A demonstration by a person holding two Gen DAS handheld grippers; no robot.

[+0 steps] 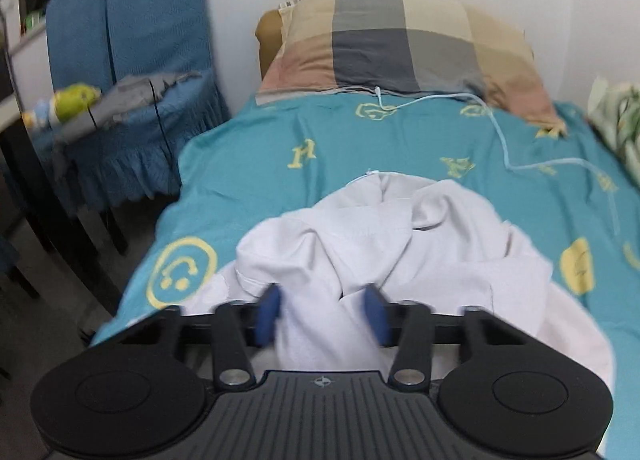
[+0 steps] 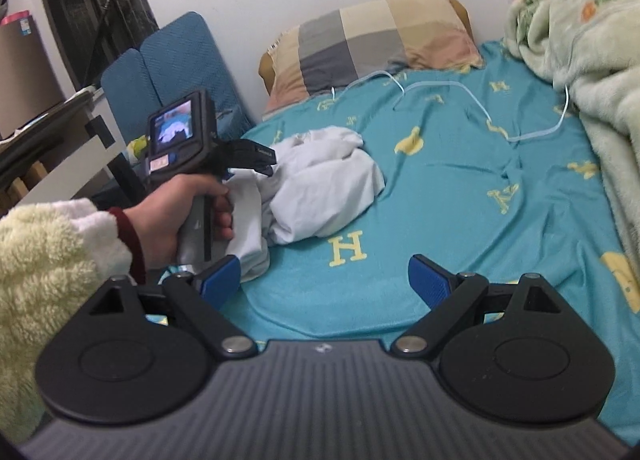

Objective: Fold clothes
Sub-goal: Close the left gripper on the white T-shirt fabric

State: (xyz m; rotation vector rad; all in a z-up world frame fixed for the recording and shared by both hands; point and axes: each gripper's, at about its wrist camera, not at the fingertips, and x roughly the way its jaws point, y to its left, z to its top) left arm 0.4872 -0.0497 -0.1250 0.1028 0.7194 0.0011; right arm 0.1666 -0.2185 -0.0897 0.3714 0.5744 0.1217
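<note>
Crumpled white garment (image 2: 324, 188) on bed (image 2: 440, 228)

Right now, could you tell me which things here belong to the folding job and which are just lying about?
For the job:
white garment, crumpled on the bedsheet
left gripper, fabric between its fingers
right gripper, open and empty

Lying about:
pillow
cable
green blanket
blue chair

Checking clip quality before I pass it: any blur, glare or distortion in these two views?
Left wrist view: motion blur smears the blue chair and the left tool pads; the white garment is soft-edged and pale, with few folds readable. Right wrist view: sharper, evenly lit; fisheye bends the teal bedsheet; dark corners in both.
</note>
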